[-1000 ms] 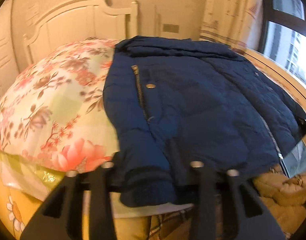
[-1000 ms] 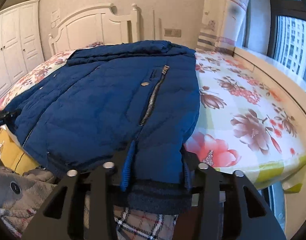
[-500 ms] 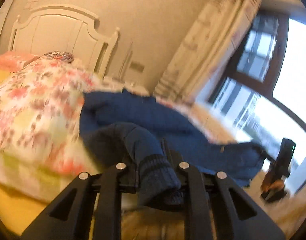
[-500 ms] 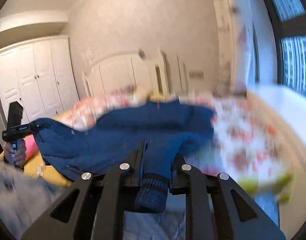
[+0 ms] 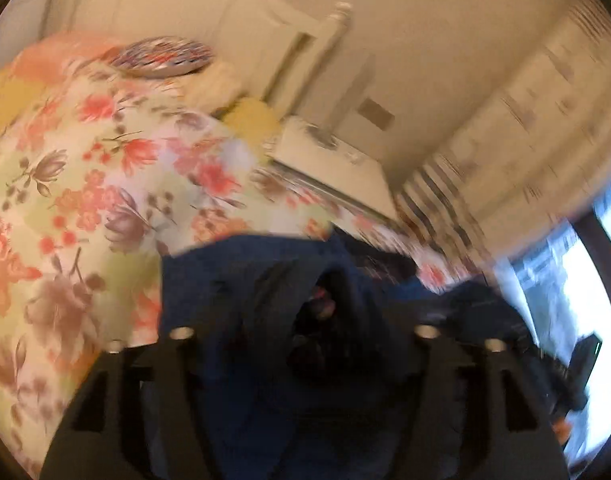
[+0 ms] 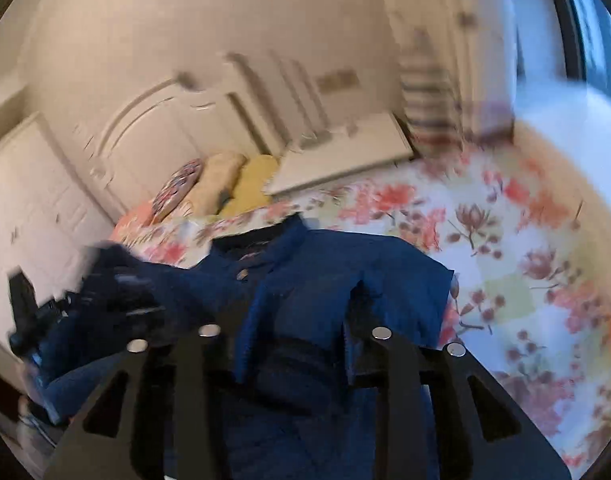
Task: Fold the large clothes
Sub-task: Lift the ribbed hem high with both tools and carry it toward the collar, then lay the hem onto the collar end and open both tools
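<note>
— What are the tools doing?
— Left tool [image 5: 305, 344]: jaws opening, jacket [image 5: 233, 280] bunched between them. Right tool [image 6: 293, 344]: opening too, fabric still pinched.
— And the jacket?
— Heaped on the flowered bed [image 6: 505, 240].

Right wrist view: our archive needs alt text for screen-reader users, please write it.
The right gripper, its jaws opening, has the ribbed hem of a navy padded jacket between its fingers, over a floral bedspread. Pillows and a white headboard lie beyond, all motion-blurred.
</note>
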The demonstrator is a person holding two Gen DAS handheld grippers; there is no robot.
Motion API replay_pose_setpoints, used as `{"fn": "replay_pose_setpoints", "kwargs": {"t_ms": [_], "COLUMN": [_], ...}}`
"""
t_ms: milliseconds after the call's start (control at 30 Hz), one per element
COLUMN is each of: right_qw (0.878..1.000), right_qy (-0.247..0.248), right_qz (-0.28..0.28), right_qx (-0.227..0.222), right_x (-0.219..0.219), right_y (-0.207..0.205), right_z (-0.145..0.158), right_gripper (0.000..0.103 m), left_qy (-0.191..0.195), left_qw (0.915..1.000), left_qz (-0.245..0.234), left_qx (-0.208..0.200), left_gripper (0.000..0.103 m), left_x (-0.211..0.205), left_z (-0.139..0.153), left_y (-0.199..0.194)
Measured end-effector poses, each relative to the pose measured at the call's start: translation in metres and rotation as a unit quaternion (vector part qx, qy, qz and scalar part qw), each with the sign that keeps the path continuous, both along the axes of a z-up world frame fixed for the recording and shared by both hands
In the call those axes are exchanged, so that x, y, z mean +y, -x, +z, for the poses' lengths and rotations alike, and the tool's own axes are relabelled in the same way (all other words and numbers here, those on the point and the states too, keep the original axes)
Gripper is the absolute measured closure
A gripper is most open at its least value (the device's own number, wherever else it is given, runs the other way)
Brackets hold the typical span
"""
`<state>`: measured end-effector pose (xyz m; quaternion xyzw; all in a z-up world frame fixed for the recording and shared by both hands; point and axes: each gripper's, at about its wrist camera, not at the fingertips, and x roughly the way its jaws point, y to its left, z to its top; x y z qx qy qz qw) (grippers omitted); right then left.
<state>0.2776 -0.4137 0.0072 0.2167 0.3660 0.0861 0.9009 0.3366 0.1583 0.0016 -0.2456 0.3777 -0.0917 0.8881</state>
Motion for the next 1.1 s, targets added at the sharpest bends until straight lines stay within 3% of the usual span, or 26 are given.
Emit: {"fn": "replay_pose_setpoints", "kwargs": {"t_ms": [33,67,100,167,267,433,500,600,667,700,733,767,833,867,1000,1100], "right_qw": [1.0,0.999,0.999,0.999,0.999,0.993,0.986,0.973,0.968,0.966,0.964,0.961,0.956,0.958,0.963,0.966], "right_qy": [-0.016,-0.029,-0.032,0.007,0.047,0.096,0.129,0.185,0.203,0.213,0.224,0.237,0.261,0.258,0.228,0.218], "right_qz": [-0.007,-0.021,-0.032,-0.047,-0.021,0.074,0.105,0.14,0.149,0.148,0.145,0.142,0.123,0.109,0.081,0.06], "right_qx": [-0.004,-0.012,-0.025,-0.026,-0.006,0.007,0.009,0.012,0.003,-0.002,-0.009,-0.021,-0.045,-0.06,-0.116,-0.123], "right_x": [-0.01,-0.024,-0.032,-0.049,-0.049,-0.017,0.002,0.031,0.041,0.044,0.046,0.049,0.051,0.048,0.037,0.028], "right_y": [-0.004,-0.006,-0.007,-0.015,-0.029,-0.035,-0.037,-0.042,-0.042,-0.04,-0.038,-0.034,-0.022,-0.013,0.026,0.007], "right_z": [-0.005,-0.009,-0.012,-0.02,-0.039,-0.063,-0.068,-0.074,-0.076,-0.077,-0.078,-0.077,-0.072,-0.067,-0.023,0.017], "right_gripper": [0.043,0.011,0.004,0.004,0.005,0.006,0.007,0.014,0.033,0.039,0.051,0.068,0.082,0.089,0.095,0.095], "left_qy": [-0.004,-0.009,-0.018,-0.052,-0.125,-0.138,-0.159,-0.178,-0.176,-0.174,-0.17,-0.172,-0.162,-0.151,-0.088,-0.047], "left_qw": [0.9997,0.9989,0.9983,0.9971,0.9921,0.9799,0.9726,0.9656,0.9645,0.9641,0.964,0.9643,0.967,0.9693,0.9719,0.98], "left_qz": [0.024,0.045,0.055,0.056,0.002,-0.144,-0.17,-0.188,-0.196,-0.2,-0.204,-0.201,-0.193,-0.185,-0.183,-0.166], "left_qx": [-0.003,-0.007,-0.007,-0.003,-0.006,0.006,0.012,0.025,0.016,0.011,0.003,-0.011,-0.039,-0.058,-0.119,-0.098], "left_gripper": [0.02,0.016,0.016,0.016,0.016,0.016,0.016,0.016,0.023,0.03,0.048,0.072,0.093,0.097,0.098,0.098], "left_x": [0.012,0.025,0.033,0.04,0.031,0.001,-0.011,-0.022,-0.026,-0.026,-0.027,-0.027,-0.023,-0.018,0.001,0.011], "left_z": [-0.003,-0.007,-0.009,-0.012,-0.027,-0.06,-0.072,-0.089,-0.094,-0.095,-0.095,-0.093,-0.082,-0.074,-0.028,-0.001], "left_y": [-0.009,-0.017,-0.023,-0.033,-0.04,-0.037,-0.039,-0.043,-0.042,-0.041,-0.039,-0.035,-0.025,-0.017,0.017,-0.011]}}
